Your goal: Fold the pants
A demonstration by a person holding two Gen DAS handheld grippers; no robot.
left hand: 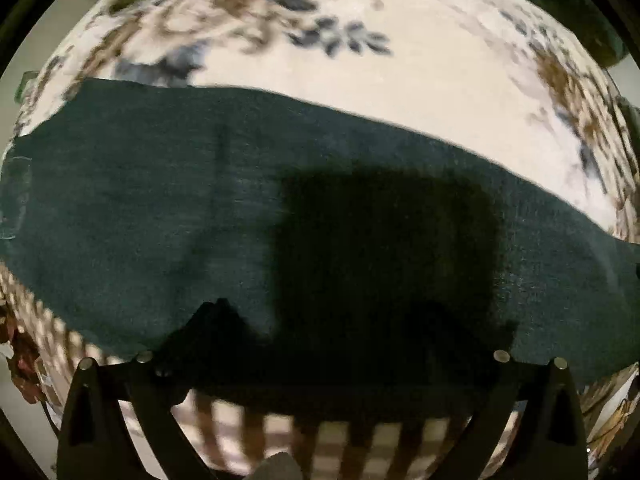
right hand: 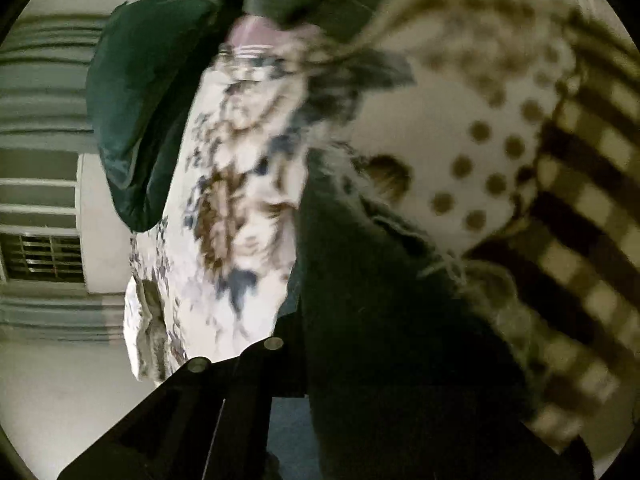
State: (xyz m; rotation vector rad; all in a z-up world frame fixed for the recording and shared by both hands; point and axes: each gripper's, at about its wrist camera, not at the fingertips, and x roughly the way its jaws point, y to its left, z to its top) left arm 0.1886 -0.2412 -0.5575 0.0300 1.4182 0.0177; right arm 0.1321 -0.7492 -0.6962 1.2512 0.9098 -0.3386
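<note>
We are looking straight down along the left gripper (left hand: 320,360), and its jaws are standing as wide as they go, with nothing between them. The pants (left hand: 200,208), dark green, are lying flat on the floral bedspread (left hand: 420,80), filling the middle band of the left wrist frame. Their long axis is running from the left edge to the right edge, dipping slightly toward the right. The near long edge is sitting just above the spread fingertips, so the cloth is lying directly ahead of and under this gripper, and the gripper's own shadow is falling on it at centre.

In the right wrist view, the right gripper (right hand: 236,356) is showing at the lower left with its jaws drawn together. The dark fabric is rising through the centre and lower right of that frame. It is probably pinched there, though blur and the dark cloth are hiding the contact. A green pillow (right hand: 140,120) is lying at the upper left.

We judge that the left gripper, square over the near edge, is the better placed for the coming pinch.

We are finding no brand, label or readable writing anywhere.
</note>
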